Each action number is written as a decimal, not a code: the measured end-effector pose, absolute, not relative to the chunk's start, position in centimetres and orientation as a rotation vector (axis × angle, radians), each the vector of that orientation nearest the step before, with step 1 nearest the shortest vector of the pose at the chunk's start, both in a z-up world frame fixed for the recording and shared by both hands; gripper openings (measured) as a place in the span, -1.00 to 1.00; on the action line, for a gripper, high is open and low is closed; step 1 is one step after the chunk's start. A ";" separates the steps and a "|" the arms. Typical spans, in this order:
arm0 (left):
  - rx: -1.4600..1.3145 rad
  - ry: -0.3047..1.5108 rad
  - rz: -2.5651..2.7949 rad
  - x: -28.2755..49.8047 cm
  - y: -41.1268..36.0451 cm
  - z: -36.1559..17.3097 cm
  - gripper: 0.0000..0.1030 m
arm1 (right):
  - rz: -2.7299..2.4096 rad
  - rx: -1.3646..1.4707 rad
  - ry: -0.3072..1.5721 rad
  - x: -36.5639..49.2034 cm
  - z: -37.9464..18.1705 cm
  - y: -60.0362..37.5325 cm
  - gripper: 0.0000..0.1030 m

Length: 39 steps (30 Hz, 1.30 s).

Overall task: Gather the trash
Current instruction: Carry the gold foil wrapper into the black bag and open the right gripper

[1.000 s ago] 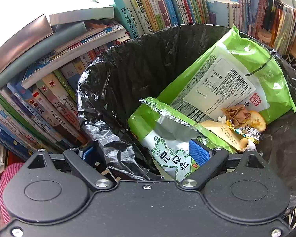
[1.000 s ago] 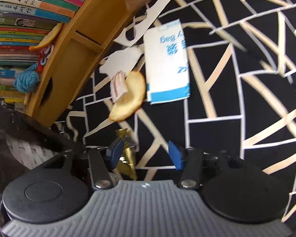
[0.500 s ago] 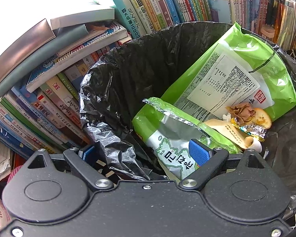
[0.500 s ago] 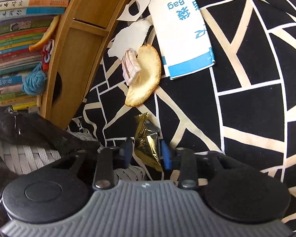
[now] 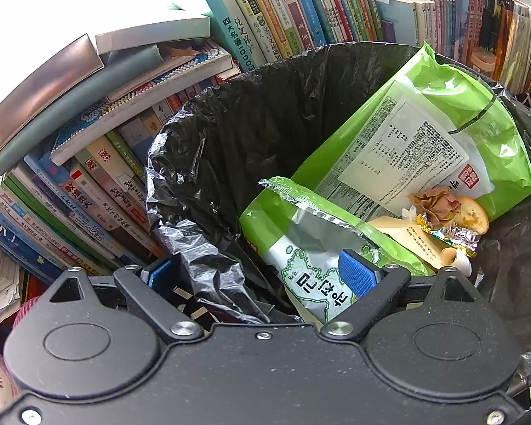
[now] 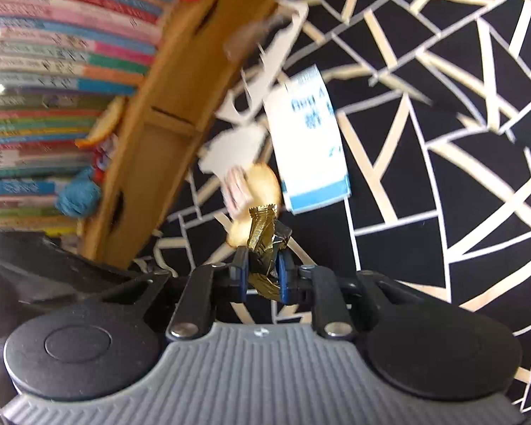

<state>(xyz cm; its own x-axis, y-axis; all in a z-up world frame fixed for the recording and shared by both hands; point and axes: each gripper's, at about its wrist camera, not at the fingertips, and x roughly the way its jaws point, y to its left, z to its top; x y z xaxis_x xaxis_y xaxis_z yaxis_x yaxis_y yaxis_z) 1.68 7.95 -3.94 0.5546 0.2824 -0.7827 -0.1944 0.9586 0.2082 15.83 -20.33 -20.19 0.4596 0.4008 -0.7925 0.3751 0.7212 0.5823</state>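
Closing my right tongs [image 6: 262,276] on the gold foil wrapper [image 6: 263,233], I now have it pinched between the blue pads and clear of the patterned floor [image 6: 442,177], where a second ago it lay loose between wide jaws; so this piece is collected and needs only carrying to the bin. My left tongs [image 5: 262,276] stand wide, straddling the rim of the black bin liner [image 5: 201,272] without pinching it. The white packet [image 6: 311,156] and the bread slice [image 6: 258,198] remain on the floor. The packet reads "Bag"; the green snack bag [image 5: 318,276] in the bin bears Korean lettering.
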 end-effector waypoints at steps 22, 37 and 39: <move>0.092 0.933 0.289 1.5 8.0 -3.9 0.80 | 0.531 0.557 0.552 8.7 -1.0 -17.9 -0.49; 0.092 0.932 0.288 1.5 8.0 -3.9 0.80 | 0.703 0.276 0.617 6.8 -1.9 -10.9 -0.35; 0.092 0.932 0.288 1.5 8.0 -3.9 0.80 | 0.708 0.259 0.621 6.6 -1.9 -10.8 -0.25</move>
